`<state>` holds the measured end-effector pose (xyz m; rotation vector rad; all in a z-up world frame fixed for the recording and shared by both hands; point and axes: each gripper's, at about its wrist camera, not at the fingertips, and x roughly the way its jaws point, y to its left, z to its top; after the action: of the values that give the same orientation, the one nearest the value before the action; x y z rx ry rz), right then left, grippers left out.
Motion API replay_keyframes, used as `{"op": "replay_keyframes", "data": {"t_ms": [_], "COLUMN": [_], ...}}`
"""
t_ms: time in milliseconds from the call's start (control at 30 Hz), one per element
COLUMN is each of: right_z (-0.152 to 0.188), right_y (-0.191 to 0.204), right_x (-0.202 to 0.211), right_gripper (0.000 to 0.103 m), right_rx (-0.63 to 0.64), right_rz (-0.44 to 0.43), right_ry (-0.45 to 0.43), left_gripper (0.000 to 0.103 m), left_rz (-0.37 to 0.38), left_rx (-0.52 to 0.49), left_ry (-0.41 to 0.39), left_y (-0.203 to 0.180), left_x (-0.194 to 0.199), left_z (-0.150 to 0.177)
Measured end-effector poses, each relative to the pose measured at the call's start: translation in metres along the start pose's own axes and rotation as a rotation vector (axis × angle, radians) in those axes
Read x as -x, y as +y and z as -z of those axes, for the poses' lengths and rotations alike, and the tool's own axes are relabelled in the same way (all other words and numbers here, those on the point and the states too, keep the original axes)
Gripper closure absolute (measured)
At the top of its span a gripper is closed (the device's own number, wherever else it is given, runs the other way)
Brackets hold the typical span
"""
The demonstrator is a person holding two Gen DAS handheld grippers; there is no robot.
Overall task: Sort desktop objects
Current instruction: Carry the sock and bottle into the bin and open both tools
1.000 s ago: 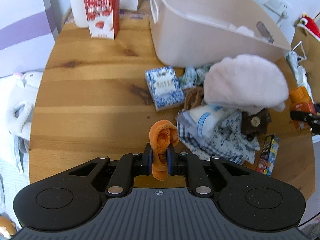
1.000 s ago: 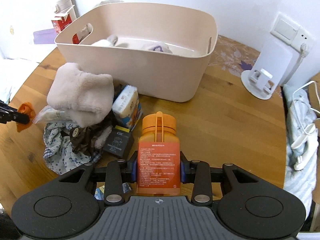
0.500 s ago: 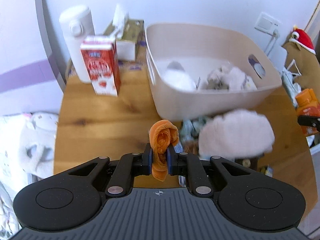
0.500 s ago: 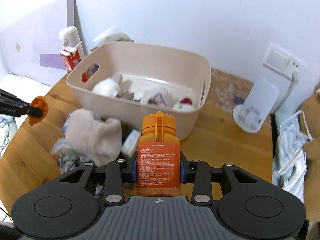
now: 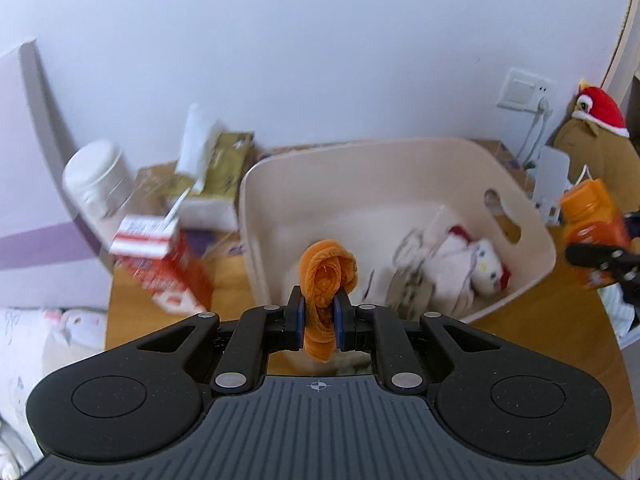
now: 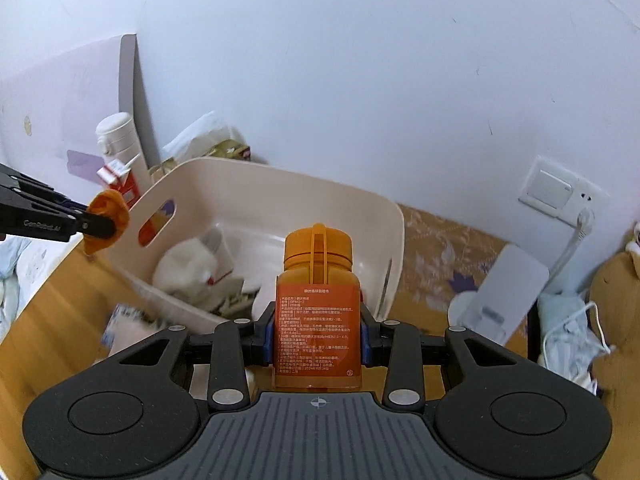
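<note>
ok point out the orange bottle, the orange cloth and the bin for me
orange bottle [image 6: 318, 332]: right wrist view, on its label.
orange cloth [image 5: 326, 276]: left wrist view, on the rolled top above the gripper.
bin [image 5: 400, 148]: left wrist view, on its far rim.

You get soft, even daylight on the white wall, with no hard shadows or glare. Fisheye bending curves both views' edges and blacks out their corners. Motion blur smears the milk carton [image 5: 164, 268] and the clutter by the desk's left edge.
</note>
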<state>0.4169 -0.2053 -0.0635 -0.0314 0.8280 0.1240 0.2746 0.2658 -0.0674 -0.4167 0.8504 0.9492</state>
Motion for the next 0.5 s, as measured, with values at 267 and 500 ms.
{"op": "replay_keyframes", "data": {"t_ms": [267, 500], "right_z": [-0.009, -0.011], "right_y": [-0.003, -0.002], "right_x": [-0.039, -0.076], "right_gripper": [0.068, 0.068], "right_rx": [-0.008, 0.014], "right_rz": [-0.003, -0.019], "right_ry": [0.025, 0.07], "left_gripper": [0.089, 0.089], "left_rz": [-0.012, -0.034], "left_rx": [0.01, 0.032], "left_ry": [0.025, 0.091], "left_y": [-0.023, -0.031], "left_x": [-0.038, -0.074], "left_z": [-0.016, -0.012]}}
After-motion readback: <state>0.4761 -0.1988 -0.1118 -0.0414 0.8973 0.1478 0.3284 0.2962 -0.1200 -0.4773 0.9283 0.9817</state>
